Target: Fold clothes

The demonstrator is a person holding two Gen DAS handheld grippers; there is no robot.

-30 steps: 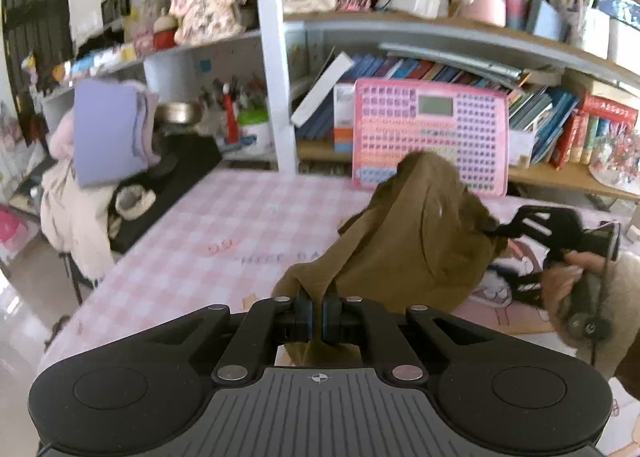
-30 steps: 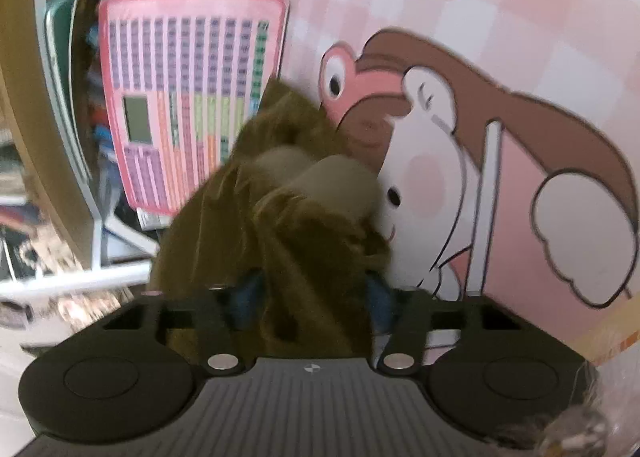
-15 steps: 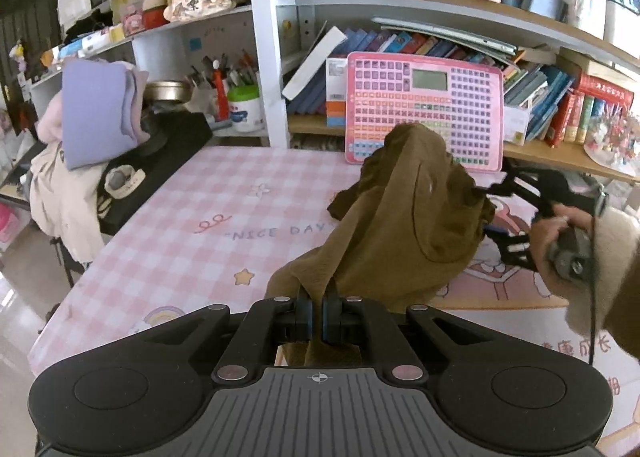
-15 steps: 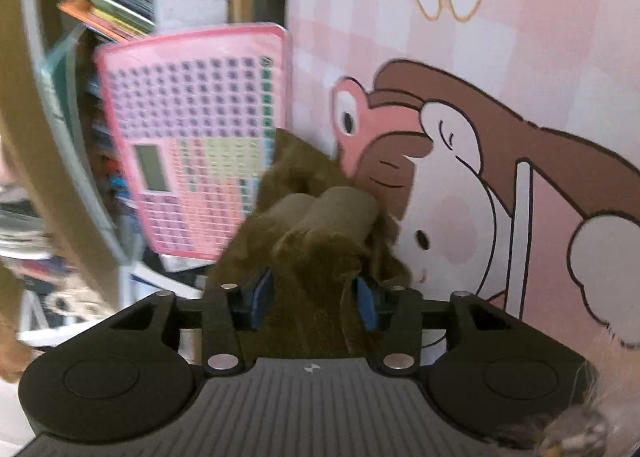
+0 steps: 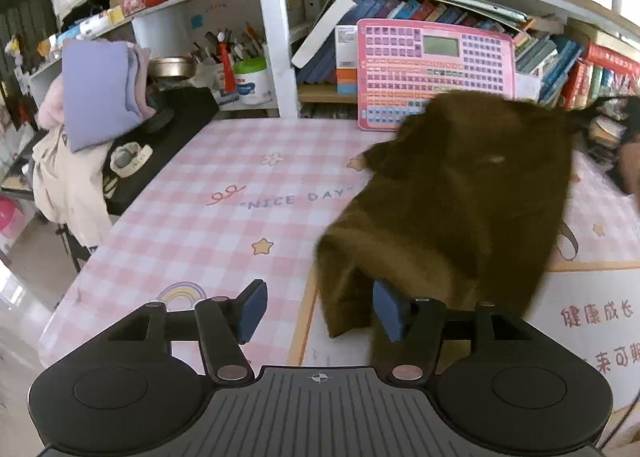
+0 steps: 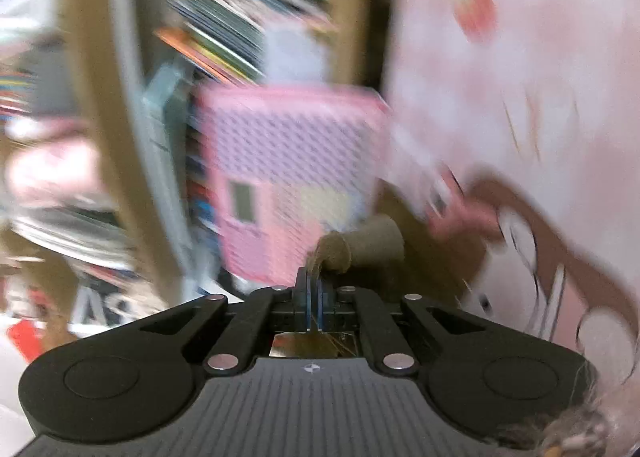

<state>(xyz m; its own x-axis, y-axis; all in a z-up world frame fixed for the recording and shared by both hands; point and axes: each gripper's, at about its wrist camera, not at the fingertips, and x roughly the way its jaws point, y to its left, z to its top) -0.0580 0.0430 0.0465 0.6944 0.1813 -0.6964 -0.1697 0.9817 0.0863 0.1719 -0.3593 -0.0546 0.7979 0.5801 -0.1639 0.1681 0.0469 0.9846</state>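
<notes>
The right wrist view is smeared by motion: the books (image 6: 248,37) and pink keyboard toy (image 6: 292,185) show only as streaks. The brown garment (image 5: 460,197) is blurred at its edges; it covers the toy's lower right corner and part of the tablecloth (image 5: 224,225) print. The right gripper (image 5: 600,113), at the left wrist view's right edge, is a dark blur.

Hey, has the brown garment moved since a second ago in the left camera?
Yes. The brown garment has dropped out of the left gripper, now open, and spread lower toward the tablecloth, still below the pink keyboard toy.
</notes>
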